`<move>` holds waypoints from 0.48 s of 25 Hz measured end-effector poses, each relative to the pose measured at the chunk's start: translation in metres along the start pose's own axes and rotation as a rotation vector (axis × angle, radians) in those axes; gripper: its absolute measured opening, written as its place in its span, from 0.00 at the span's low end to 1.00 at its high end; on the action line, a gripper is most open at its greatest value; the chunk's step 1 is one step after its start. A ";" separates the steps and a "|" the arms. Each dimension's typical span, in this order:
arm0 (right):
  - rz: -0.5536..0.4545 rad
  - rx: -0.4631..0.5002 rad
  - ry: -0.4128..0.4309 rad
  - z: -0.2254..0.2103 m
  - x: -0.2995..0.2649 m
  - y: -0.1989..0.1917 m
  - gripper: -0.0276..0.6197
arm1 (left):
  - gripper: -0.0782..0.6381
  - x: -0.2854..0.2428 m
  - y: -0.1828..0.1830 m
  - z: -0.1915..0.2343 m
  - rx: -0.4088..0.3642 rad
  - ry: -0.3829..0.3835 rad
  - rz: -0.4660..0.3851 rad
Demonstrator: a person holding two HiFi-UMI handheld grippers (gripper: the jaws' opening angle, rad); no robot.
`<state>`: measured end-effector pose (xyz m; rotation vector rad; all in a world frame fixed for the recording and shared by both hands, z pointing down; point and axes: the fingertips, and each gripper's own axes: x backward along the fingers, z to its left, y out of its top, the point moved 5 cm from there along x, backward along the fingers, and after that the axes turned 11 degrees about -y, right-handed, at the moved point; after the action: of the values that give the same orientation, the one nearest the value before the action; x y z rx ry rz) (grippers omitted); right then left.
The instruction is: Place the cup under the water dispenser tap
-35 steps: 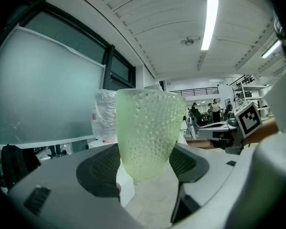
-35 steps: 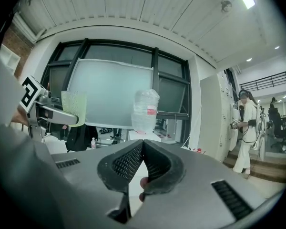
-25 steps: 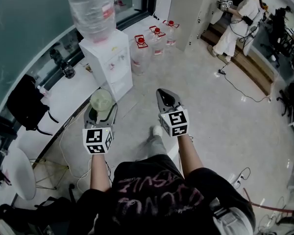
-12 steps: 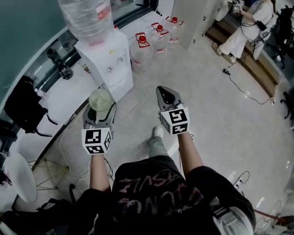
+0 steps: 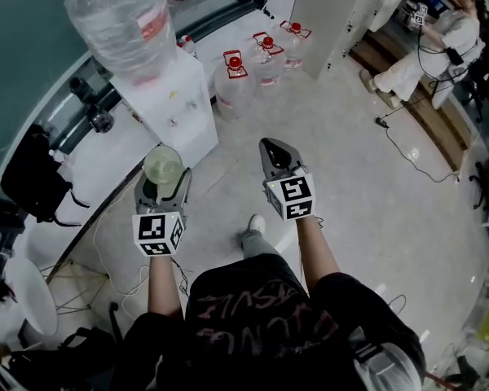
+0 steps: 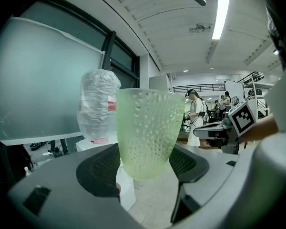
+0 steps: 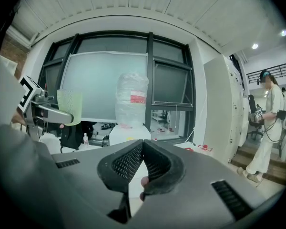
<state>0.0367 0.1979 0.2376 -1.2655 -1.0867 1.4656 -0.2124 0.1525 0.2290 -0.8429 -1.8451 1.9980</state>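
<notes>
Left claw (image 6: 144, 165) is clamped low on the upright green cup (image 6: 145, 128). Right claw (image 7: 142, 162) is closed on nothing. Ahead of both, well apart, stands the dispenser (image 5: 169, 108). With so low a grip on a tapered cup, a bump against the dispenser could tip it.

Red-capped water jugs (image 5: 231, 86) on the floor (image 5: 375, 210), black bag (image 5: 28, 176) on the white ledge (image 5: 98, 163)
</notes>
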 end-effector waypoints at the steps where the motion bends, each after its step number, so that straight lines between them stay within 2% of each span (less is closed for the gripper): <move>1: 0.000 -0.001 0.009 -0.006 -0.010 0.001 0.07 | 0.57 -0.009 0.001 0.002 0.001 0.008 0.003; 12: 0.029 0.031 0.137 -0.058 -0.095 0.005 0.07 | 0.57 -0.087 0.018 0.012 0.025 0.107 0.025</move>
<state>0.1016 0.1079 0.2480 -1.3442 -0.9560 1.3900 -0.1478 0.0903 0.2303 -0.9512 -1.7558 1.9465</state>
